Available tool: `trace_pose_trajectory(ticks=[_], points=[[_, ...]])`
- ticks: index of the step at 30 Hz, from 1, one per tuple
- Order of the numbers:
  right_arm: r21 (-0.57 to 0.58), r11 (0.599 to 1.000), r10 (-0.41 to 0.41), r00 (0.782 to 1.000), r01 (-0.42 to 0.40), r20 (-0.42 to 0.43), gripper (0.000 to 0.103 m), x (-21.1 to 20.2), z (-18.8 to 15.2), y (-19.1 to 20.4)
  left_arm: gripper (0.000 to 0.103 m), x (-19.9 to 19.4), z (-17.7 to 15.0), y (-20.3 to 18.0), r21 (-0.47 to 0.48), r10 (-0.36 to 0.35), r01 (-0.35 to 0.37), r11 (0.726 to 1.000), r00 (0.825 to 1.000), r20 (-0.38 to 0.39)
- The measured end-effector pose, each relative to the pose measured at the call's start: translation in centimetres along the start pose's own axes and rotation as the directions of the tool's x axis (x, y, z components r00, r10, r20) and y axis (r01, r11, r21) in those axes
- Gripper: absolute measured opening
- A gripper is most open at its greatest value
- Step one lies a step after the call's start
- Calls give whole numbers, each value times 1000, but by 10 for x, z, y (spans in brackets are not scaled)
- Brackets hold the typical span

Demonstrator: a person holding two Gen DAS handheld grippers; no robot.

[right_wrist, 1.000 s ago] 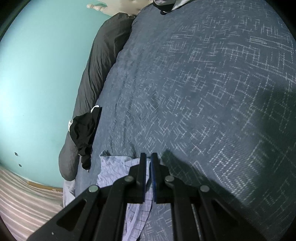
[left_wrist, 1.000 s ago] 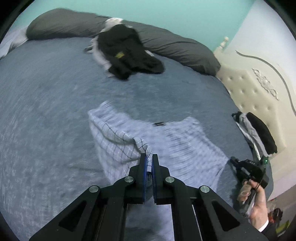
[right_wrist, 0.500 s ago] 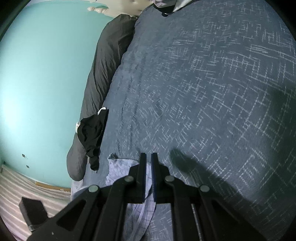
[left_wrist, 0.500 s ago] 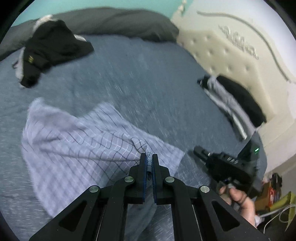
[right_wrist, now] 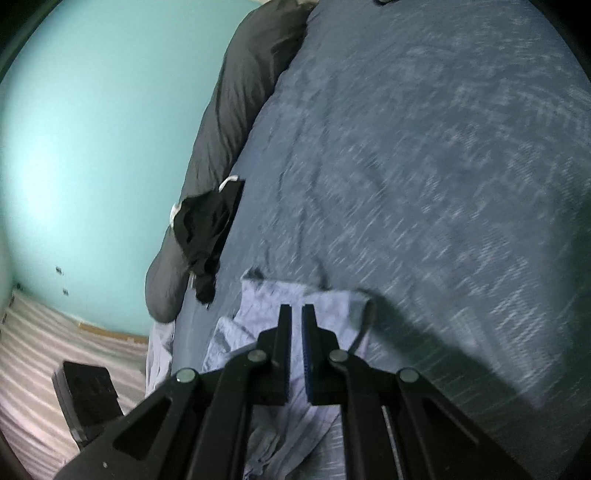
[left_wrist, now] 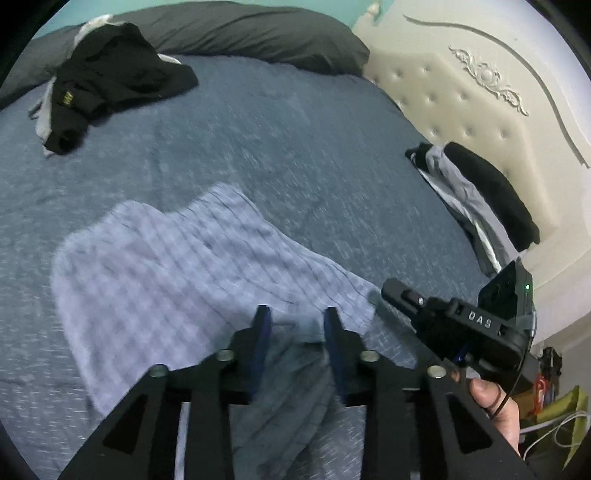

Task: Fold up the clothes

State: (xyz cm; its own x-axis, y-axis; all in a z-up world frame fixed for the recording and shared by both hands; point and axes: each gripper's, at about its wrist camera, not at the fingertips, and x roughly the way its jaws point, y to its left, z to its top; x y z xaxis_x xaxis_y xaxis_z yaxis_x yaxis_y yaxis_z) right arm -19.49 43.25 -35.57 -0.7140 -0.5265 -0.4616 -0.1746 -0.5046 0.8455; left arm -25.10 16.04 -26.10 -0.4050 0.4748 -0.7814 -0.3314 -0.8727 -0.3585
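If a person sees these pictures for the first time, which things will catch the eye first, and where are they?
The pale checked garment lies spread on the blue bed cover, just beyond the left gripper, whose jaws are opening over a fold of it. A black garment lies crumpled far back by the long grey pillow. To the right, darker clothes lie along the cream tufted headboard.

Bed (left_wrist: 295, 147): checked garment (left_wrist: 177, 266) spread on the near part of the cover. Dark clothes heap (left_wrist: 110, 81) at far left, lying against the long pillow (left_wrist: 240, 33) along the far edge. Folded clothes stack (left_wrist: 480, 192) at right, beside the headboard (left_wrist: 461, 92). Right gripper (left_wrist: 391, 291) over the garment's right corner; left gripper (left_wrist: 295, 317) above its near edge.
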Motion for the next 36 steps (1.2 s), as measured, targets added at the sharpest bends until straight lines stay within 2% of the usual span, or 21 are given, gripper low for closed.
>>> trace_pose_trajectory(ticks=[3, 5, 6, 9, 20, 28, 36], points=[[-21, 1000, 12, 999, -13, -29, 9, 7, -5, 6, 35, -10, 3, 12, -15, 19, -18, 1000, 1000, 12], [-32, 999, 16, 999, -18, -48, 26, 11, -7, 9, 35, -13, 7, 23, -23, 42, -41, 999, 999, 15], [-37, 999, 18, 998, -21, -57, 28, 13, -9, 11, 36, -15, 9, 29, -28, 55, -54, 998, 998, 16], [-60, 998, 16, 997, -21, -74, 28, 18, -11, 16, 44, -19, 16, 49, -48, 96, -95, 994, 995, 22], [-141, 990, -10, 991, -9, -134, 28, 37, -21, 30, 48, -7, 56, 97, -88, 196, -193, 977, 980, 21], [-172, 984, -59, 988, 34, -141, 28, 45, -20, 28, 49, 13, 82, 115, -101, 220, -220, 970, 975, -6], [-237, 968, -117, 985, 85, -125, 28, 50, -22, 33, 50, 30, 89, 127, -117, 226, -229, 966, 973, -36]])
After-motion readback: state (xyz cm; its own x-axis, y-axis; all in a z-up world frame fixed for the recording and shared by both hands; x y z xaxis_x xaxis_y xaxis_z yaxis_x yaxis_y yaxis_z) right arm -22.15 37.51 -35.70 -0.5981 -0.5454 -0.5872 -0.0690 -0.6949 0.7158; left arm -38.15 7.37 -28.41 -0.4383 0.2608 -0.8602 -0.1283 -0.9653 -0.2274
